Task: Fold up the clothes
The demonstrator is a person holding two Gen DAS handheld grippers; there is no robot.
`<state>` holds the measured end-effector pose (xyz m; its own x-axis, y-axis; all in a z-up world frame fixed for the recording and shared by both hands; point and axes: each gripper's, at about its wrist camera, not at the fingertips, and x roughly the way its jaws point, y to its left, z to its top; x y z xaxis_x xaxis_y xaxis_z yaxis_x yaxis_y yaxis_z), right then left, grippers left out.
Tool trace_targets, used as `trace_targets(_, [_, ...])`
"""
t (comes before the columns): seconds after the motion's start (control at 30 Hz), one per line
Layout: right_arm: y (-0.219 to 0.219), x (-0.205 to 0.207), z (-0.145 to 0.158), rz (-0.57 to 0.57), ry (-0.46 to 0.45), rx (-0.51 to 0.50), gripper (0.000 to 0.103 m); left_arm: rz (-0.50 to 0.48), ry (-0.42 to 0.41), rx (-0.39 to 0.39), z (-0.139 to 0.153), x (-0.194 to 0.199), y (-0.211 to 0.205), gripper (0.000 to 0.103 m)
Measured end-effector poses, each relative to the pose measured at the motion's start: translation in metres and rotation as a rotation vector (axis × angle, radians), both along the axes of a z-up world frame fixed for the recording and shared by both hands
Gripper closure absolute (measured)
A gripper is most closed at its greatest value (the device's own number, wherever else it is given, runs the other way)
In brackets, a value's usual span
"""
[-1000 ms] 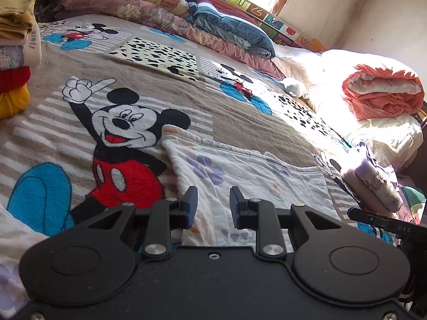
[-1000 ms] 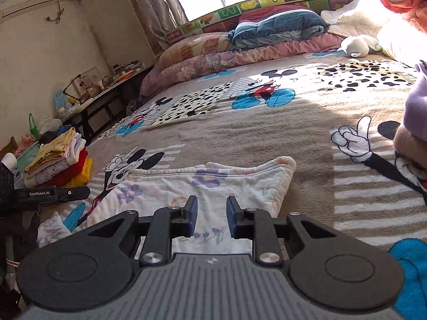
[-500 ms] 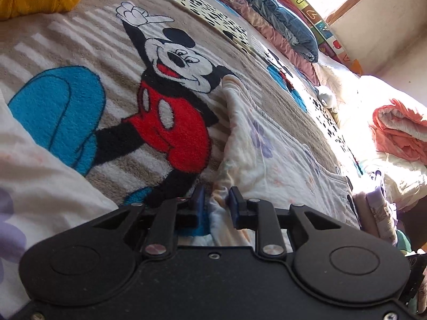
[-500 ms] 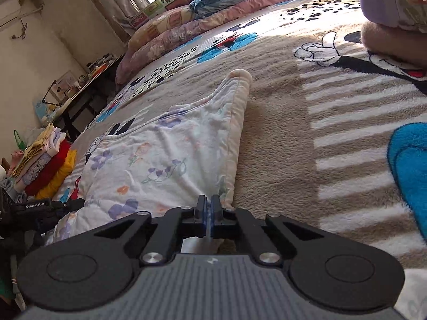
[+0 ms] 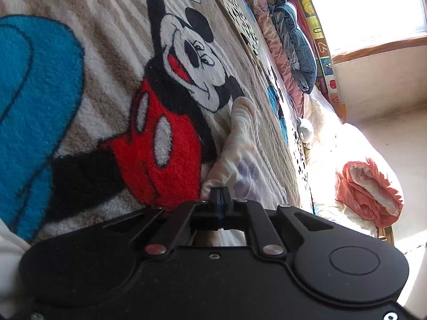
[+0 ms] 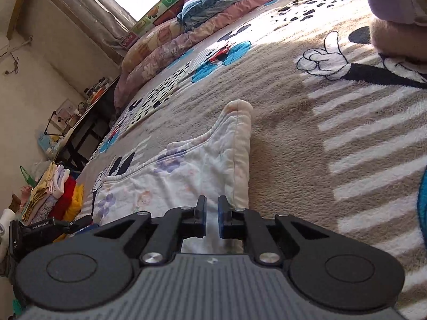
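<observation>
A white quilted garment with a flower print [image 6: 186,176] lies flat on the Mickey Mouse blanket [image 6: 307,138]. In the right wrist view my right gripper [image 6: 211,214] sits at its near hem, close to the right edge. Its pads stand a narrow gap apart, and white cloth fills that gap. In the left wrist view the same garment [image 5: 240,144] runs away from my left gripper [image 5: 219,190]. Those jaws are closing, pads nearly together, on the garment's near left corner. The blanket [image 5: 106,61] fills the rest of that view.
A stack of folded clothes [image 6: 56,192] sits at the bed's left edge, with a desk [image 6: 80,117] behind it. A purple and beige folded pile [image 6: 392,8] lies at the far right. Pillows and bedding [image 6: 226,8] line the headboard. An orange quilt [image 5: 368,189] is rolled up beside the bed.
Both grippers dropped to the garment's near hem and rolled. The left jaws went from apart to pinched on the corner. The right pads touched half a second ago; now a narrow gap shows.
</observation>
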<state>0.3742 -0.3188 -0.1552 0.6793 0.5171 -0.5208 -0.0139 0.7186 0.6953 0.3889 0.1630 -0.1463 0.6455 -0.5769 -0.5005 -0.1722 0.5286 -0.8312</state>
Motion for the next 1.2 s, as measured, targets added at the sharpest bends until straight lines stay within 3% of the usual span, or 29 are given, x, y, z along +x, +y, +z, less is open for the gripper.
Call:
trace_targets(0.13, [-0.016, 0.002, -0.01, -0.021, 0.028, 0.128, 0.103, 0.005, -0.022, -0.089, 0.007, 0.001, 0.007, 0.099])
trace_targets(0.17, [-0.017, 0.002, -0.009, -0.02, 0.027, 0.141, 0.101, 0.012, -0.038, -0.104, 0.011, 0.001, 0.009, 0.099])
trace_targets(0.2, [-0.019, 0.001, -0.007, -0.025, 0.014, 0.165, 0.093, 0.016, -0.061, -0.109, 0.016, 0.003, 0.009, 0.099])
trace_targets(0.23, [-0.022, 0.0, -0.004, -0.032, -0.001, 0.191, 0.092, 0.012, -0.076, -0.125, 0.019, 0.007, 0.007, 0.099])
trace_targets(0.3, [-0.027, 0.004, 0.001, -0.043, -0.026, 0.242, 0.092, 0.012, -0.08, -0.122, 0.02, 0.013, 0.004, 0.099])
trace_targets(0.4, [-0.029, 0.018, 0.0, -0.05, -0.027, 0.252, 0.092, 0.041, 0.009, -0.068, -0.002, 0.021, 0.004, 0.099])
trace_targets(0.47, [-0.029, 0.029, -0.013, -0.062, 0.029, 0.247, 0.092, 0.04, 0.019, -0.093, -0.006, 0.022, 0.008, 0.098])
trace_targets(0.5, [-0.031, 0.032, -0.02, -0.077, 0.057, 0.261, 0.103, 0.036, 0.017, -0.076, -0.002, 0.022, 0.007, 0.099])
trace_targets(0.6, [-0.037, 0.033, -0.026, -0.11, 0.083, 0.31, 0.103, 0.03, -0.01, -0.12, 0.005, 0.023, 0.009, 0.098])
trace_targets(0.63, [-0.038, 0.032, -0.022, -0.113, 0.079, 0.315, 0.096, 0.031, -0.026, -0.132, 0.008, 0.023, 0.01, 0.098])
trace_targets(0.7, [-0.045, 0.031, -0.014, -0.132, 0.045, 0.367, 0.092, 0.028, -0.056, -0.185, 0.008, 0.025, 0.011, 0.095])
trace_targets(0.73, [-0.048, 0.033, -0.011, -0.143, 0.031, 0.39, 0.089, 0.033, -0.064, -0.196, 0.008, 0.026, 0.011, 0.089])
trace_targets(0.87, [-0.047, 0.057, -0.011, -0.138, 0.039, 0.389, 0.086, 0.063, -0.033, -0.233, -0.007, 0.03, 0.013, 0.087])
trace_targets(0.9, [-0.047, 0.062, -0.017, -0.145, 0.06, 0.374, 0.087, 0.068, -0.012, -0.208, -0.008, 0.031, 0.012, 0.088])
trace_targets(0.93, [-0.047, 0.065, -0.026, -0.156, 0.083, 0.365, 0.095, 0.072, 0.009, -0.18, -0.008, 0.032, 0.011, 0.098])
trace_targets(0.97, [-0.047, 0.067, -0.036, -0.167, 0.107, 0.36, 0.103, 0.077, 0.03, -0.153, -0.008, 0.033, 0.01, 0.099])
trace_targets(1.03, [-0.046, 0.067, -0.039, -0.167, 0.097, 0.358, 0.103, 0.065, 0.026, -0.139, -0.004, 0.034, 0.007, 0.098])
trace_targets(1.13, [-0.045, 0.063, -0.032, -0.163, 0.092, 0.339, 0.103, 0.083, -0.007, -0.179, 0.002, 0.032, 0.01, 0.093])
trace_targets(1.2, [-0.045, 0.062, -0.025, -0.166, 0.066, 0.337, 0.097, 0.099, -0.035, -0.177, 0.006, 0.032, 0.012, 0.09])
